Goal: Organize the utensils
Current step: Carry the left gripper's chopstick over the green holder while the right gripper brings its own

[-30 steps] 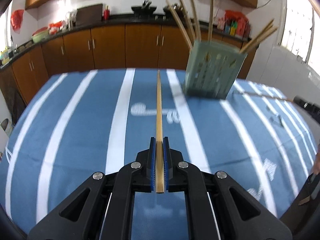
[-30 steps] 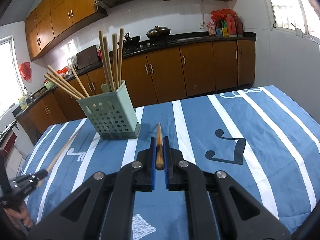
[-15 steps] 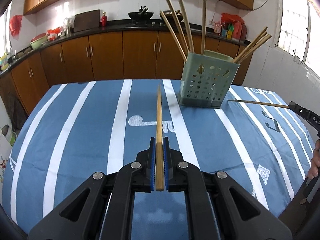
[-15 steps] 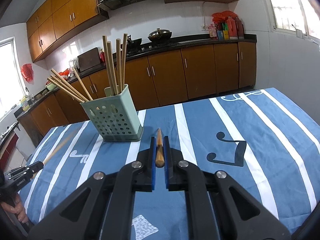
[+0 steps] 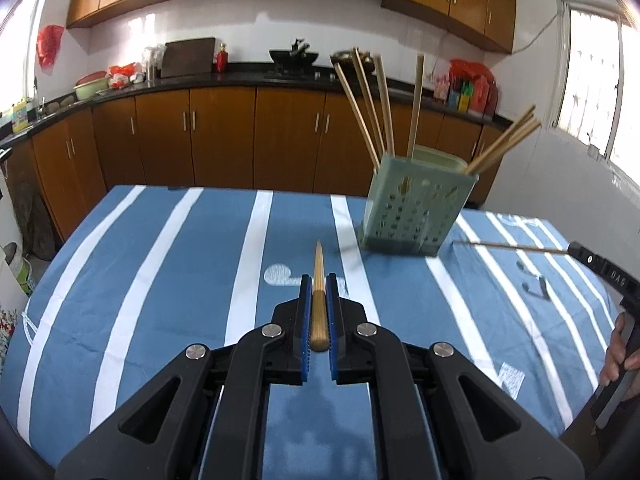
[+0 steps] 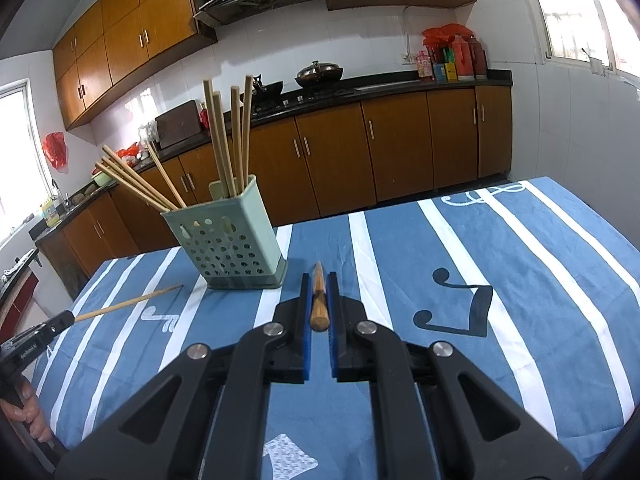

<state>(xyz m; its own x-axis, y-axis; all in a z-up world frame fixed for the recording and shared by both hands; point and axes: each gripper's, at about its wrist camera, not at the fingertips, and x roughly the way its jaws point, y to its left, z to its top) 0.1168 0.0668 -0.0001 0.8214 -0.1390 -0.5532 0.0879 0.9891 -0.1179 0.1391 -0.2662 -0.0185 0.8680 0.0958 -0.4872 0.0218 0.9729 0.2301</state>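
Left wrist view: the left hand-held gripper [image 5: 319,300] pinches a chopstick [image 5: 319,280] between its blue pads, tip pointing forward over the striped blue cloth on the worktop [image 5: 160,280]. At the right edge, the right hand-held gripper [image 5: 576,249] shows side-on, its own chopstick [image 5: 508,245] jutting level toward the holder's base, with fingers [image 5: 618,350] on the handle below.

Right wrist view: the right hand-held gripper clamps its chopstick butt-end toward the camera; from here the stick looks foreshortened. The left gripper enters at lower left, angled up toward the holder.

The pale green perforated holder [image 6: 228,240] stands upright on the worktop, ahead of both grippers and touching neither stick. Chopsticks in it sit in two groups: one near upright [image 6: 228,148], one leaning outward [image 6: 136,184]. All are plain light wood.
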